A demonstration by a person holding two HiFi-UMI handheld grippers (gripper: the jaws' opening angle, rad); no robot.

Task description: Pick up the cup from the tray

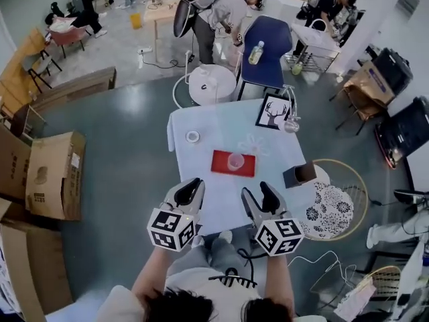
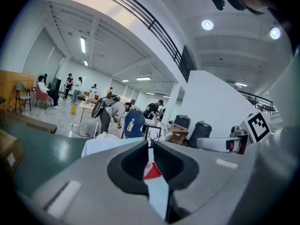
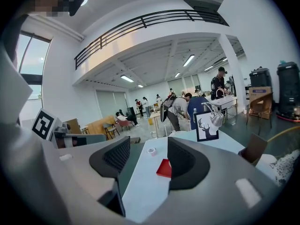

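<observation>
Cup (image 1: pixel 235 161): clear and upright. It stands on the red tray, a little right of the tray's middle, near the centre of the table. Nothing touches it.
Tray (image 1: pixel 220 166): flat and red, lying loose on the pale cloth of the table (image 1: pixel 201 123).
Right gripper (image 1: pixel 258 194): jaws spread with nothing between them. It sits over the near edge of the table, well short of the tray, and points toward it.
Left gripper (image 1: pixel 194 184): jaws pressed almost together, leaving only a slit, and it holds nothing. It sits beside the right gripper at the same near edge.
Stage (judged): approach, with no grasp begun.
Risk, tipping: the cup looks light. If the approach is off centre, one jaw would strike the wall first and could topple the cup or push it across the tray.
Risk, crushing: a thin clear wall may buckle or squirt out of the jaws if they close hard.
Risk, snagging: a low approach could catch the tray's edge and drag both tray and cloth.
Risk, overshoot: the lamp (image 1: pixel 290 123) and the deer picture (image 1: pixel 273 111) stand behind the tray, so a long reach could knock them.
Risk, idle hand: if the left gripper drifts forward it may nudge the tray.
</observation>
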